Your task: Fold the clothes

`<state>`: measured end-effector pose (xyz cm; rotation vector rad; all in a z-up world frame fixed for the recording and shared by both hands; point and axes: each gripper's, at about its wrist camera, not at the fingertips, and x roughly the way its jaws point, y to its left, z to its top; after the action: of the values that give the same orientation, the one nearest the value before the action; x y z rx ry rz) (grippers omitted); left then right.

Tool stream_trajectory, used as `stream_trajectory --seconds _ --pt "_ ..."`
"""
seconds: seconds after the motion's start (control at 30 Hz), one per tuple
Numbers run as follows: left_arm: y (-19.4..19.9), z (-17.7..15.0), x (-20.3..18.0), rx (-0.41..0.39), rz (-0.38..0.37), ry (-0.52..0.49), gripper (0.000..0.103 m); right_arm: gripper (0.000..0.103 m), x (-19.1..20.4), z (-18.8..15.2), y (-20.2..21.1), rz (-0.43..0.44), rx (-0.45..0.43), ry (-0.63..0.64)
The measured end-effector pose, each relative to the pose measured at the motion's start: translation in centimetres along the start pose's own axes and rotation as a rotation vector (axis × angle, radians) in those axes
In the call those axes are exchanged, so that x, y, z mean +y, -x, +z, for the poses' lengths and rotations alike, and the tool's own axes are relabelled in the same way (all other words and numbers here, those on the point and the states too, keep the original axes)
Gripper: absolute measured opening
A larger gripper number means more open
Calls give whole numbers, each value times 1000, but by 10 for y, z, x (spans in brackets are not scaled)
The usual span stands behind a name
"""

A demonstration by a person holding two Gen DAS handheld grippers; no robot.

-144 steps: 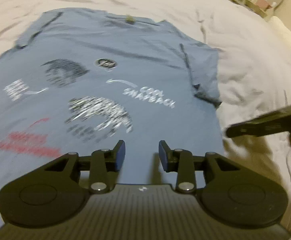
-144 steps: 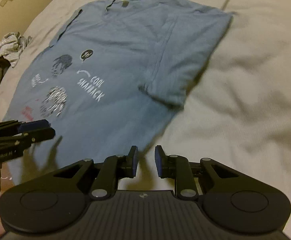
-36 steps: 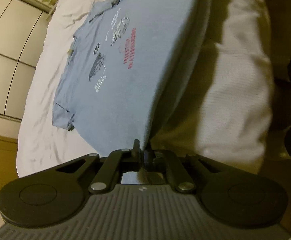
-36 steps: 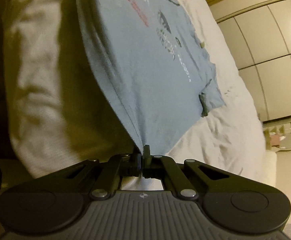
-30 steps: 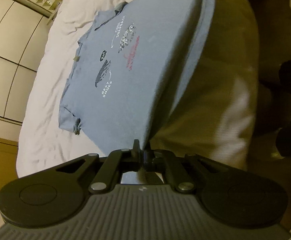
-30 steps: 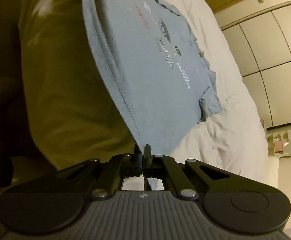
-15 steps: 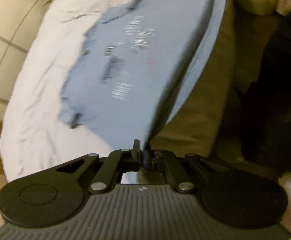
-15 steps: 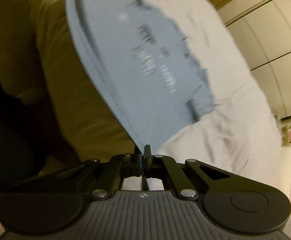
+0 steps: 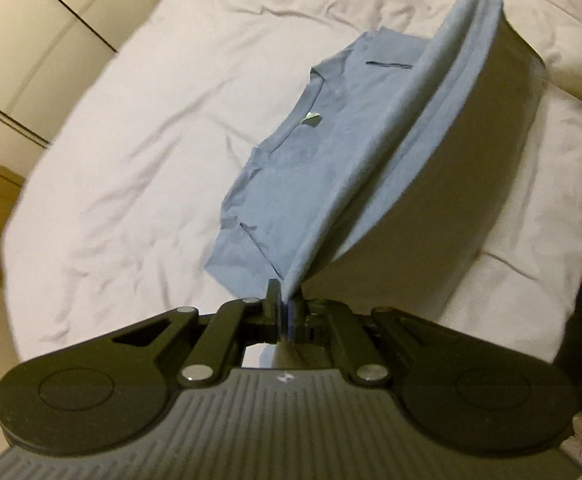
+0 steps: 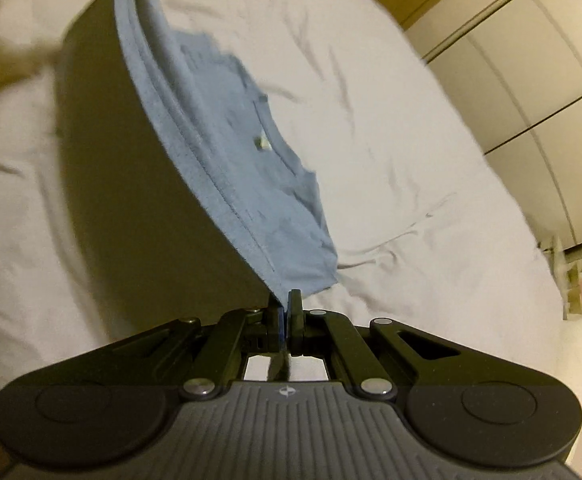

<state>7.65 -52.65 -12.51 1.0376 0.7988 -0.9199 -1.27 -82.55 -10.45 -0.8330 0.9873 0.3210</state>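
Both claws, left [image 9: 285, 304] and right [image 10: 285, 312], pinch the shirt [image 9: 331, 168] hem; ahead lies a white bed [image 9: 151, 140], wardrobe doors [image 10: 531, 92] beyond.

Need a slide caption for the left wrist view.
Left gripper clamps the hem corner of a blue cotton T-shirt, lifting it over a white bedsheet.

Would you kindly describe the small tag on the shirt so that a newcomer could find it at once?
Start from the white bed and find the blue T-shirt lying on it, its hem lifted by both grippers. Follow the shirt to its far end, the neckline. The tag is the small pale patch just inside the collar, the only light spot on the plain blue cloth.
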Motion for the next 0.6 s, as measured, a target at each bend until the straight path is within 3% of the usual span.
stream_trajectory --seconds 0.2,0.37,0.6 --pt "-74 10 45 35 -159 10 1 0 -46 30 -74 69 97 -122" --pt "-117 18 79 28 -254 24 1 0 -52 29 -105 99 163 -211" --pt "-171 33 111 67 -322 51 2 0 -71 26 -162 154 195 -256"
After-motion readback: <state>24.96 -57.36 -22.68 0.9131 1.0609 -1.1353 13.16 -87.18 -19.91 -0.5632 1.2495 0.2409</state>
